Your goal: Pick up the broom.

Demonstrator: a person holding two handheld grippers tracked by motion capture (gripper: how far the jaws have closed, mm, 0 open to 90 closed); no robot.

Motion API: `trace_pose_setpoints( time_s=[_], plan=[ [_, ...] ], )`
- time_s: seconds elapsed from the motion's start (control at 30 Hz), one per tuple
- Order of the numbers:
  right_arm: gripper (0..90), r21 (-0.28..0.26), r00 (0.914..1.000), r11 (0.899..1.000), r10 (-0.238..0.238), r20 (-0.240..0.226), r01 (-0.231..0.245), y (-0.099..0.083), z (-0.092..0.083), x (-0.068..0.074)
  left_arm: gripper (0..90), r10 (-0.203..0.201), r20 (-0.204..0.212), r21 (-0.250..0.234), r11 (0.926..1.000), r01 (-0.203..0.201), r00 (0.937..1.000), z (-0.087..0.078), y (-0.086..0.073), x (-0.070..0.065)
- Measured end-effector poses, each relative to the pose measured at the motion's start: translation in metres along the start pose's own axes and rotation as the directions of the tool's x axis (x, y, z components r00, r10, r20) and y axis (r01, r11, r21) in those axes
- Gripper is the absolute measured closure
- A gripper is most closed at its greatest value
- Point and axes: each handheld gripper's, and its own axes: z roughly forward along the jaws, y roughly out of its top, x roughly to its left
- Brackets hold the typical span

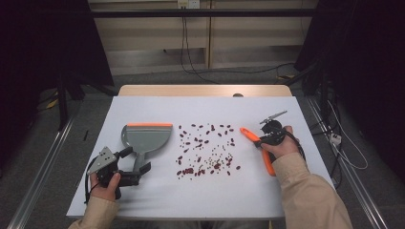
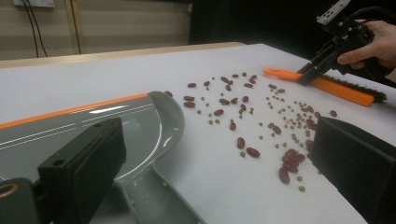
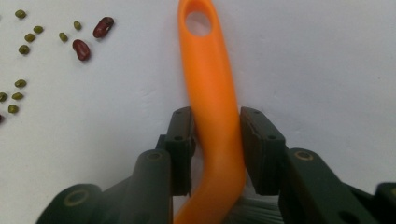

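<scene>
A grey dustpan (image 1: 145,138) with an orange lip lies left of centre on the white table. Dark red and small green beans (image 1: 205,150) are scattered to its right. An orange brush (image 1: 258,145) lies at an angle right of the beans. My right gripper (image 1: 260,140) comes down on the brush's handle; in the right gripper view both pads (image 3: 257,140) press against the orange handle (image 3: 210,93). My left gripper (image 1: 135,161) stands open, its jaws either side of the dustpan's handle (image 2: 154,196) without touching it.
The white table (image 1: 143,200) has bare room in front of the beans and along its far side. Beyond the far edge, cables hang against a wall. Metal rails run along the floor on both sides.
</scene>
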Motion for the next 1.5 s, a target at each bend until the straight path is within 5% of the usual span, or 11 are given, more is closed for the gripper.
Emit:
trace_pose_setpoints(
  time_s=[0.53, 0.77, 0.8, 0.83, 0.87, 0.93, 1.13, 1.4, 1.43, 1.5],
  plan=[
    [71.3, -0.024, 1.0000, 1.000, 0.003, 0.004, -0.003, -0.001, -0.003, -0.001, 3.2, 0.001, -0.006, -0.013, 0.9999, -0.001, 1.0000, 0.000, 0.001, -0.002],
    [71.2, -0.193, 0.9989, 0.980, 0.047, -0.005, -0.047, -0.008, -0.027, -0.006, 3.2, -0.001, -0.004, -0.027, 0.9996, 0.000, 1.0000, 0.000, 0.003, -0.003],
    [71.2, -0.229, 0.9983, 0.972, 0.057, -0.008, -0.058, -0.010, -0.032, -0.006, 3.2, -0.002, -0.007, -0.024, 0.9997, 0.002, 1.0000, 0.000, 0.003, -0.003],
    [71.2, -0.301, 0.9978, 0.951, 0.063, -0.021, -0.067, -0.015, -0.041, -0.006, 3.2, -0.004, -0.005, -0.029, 0.9996, 0.004, 1.0000, 0.000, 0.003, -0.004],
    [71.2, -0.301, 0.9978, 0.951, 0.063, -0.021, -0.067, -0.015, -0.041, -0.006, 3.2, -0.003, -0.010, -0.027, 0.9996, 0.003, 0.9999, 0.000, 0.004, -0.004],
    [71.2, -0.368, 0.9979, 0.928, 0.063, -0.018, -0.065, -0.020, -0.048, -0.005, 3.2, 0.000, -0.010, -0.035, 0.9994, -0.001, 1.0000, 0.001, 0.006, -0.005],
    [71.2, -0.539, 0.9962, 0.838, 0.078, -0.039, -0.087, -0.039, -0.064, -0.001, 3.2, 0.011, 0.001, -0.036, 0.9993, -0.011, 0.9999, 0.003, 0.011, -0.011],
    [71.2, -0.673, 0.9941, 0.732, 0.085, -0.068, -0.108, -0.053, -0.086, 0.000, 3.1, 0.016, 0.023, -0.044, 0.9989, -0.015, 0.9996, 0.009, 0.020, -0.018],
    [71.2, -0.694, 0.9945, 0.713, 0.077, -0.070, -0.104, -0.055, -0.089, 0.001, 3.1, 0.020, 0.024, -0.045, 0.9988, -0.019, 0.9995, 0.010, 0.022, -0.019],
    [71.2, -0.701, 0.9948, 0.706, 0.074, -0.070, -0.102, -0.055, -0.091, 0.002, 3.1, 0.022, 0.025, -0.045, 0.9988, -0.021, 0.9994, 0.012, 0.025, -0.021]
  ],
)
